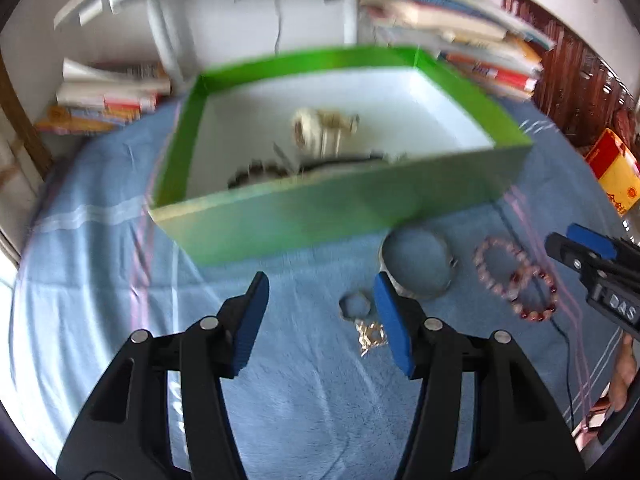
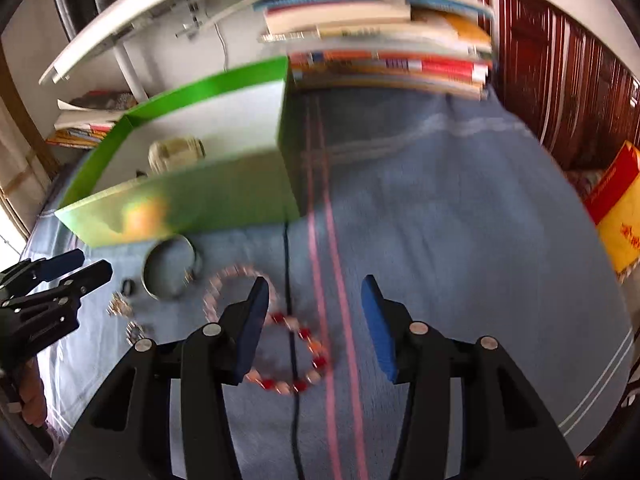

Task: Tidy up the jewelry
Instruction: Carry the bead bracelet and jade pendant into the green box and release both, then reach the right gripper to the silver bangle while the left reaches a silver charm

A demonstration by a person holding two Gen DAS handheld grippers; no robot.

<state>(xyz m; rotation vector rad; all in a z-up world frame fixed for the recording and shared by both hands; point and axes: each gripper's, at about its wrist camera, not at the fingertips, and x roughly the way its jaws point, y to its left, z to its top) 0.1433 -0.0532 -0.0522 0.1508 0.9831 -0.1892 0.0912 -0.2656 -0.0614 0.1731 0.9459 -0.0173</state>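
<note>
A green box (image 1: 340, 204) with a white inside stands on the blue cloth and holds a pale beaded piece (image 1: 320, 126) and dark jewelry (image 1: 264, 172). In front of it lie a silver bangle (image 1: 418, 264), a small ring (image 1: 354, 306), a gold chain (image 1: 372, 336), a pink bead bracelet (image 1: 500, 264) and a red bead bracelet (image 1: 536, 292). My left gripper (image 1: 320, 320) is open and empty above the cloth, left of the ring. My right gripper (image 2: 314, 320) is open and empty over the red bracelet (image 2: 304, 360); the bangle (image 2: 170, 272) and the box (image 2: 192, 200) lie to its left.
Stacks of books (image 1: 460, 44) stand behind the box, more books (image 1: 108, 96) at the back left. A red and yellow package (image 2: 616, 216) sits at the right edge. A black cable (image 2: 292, 320) runs across the cloth. A white desk frame (image 2: 120, 40) is behind.
</note>
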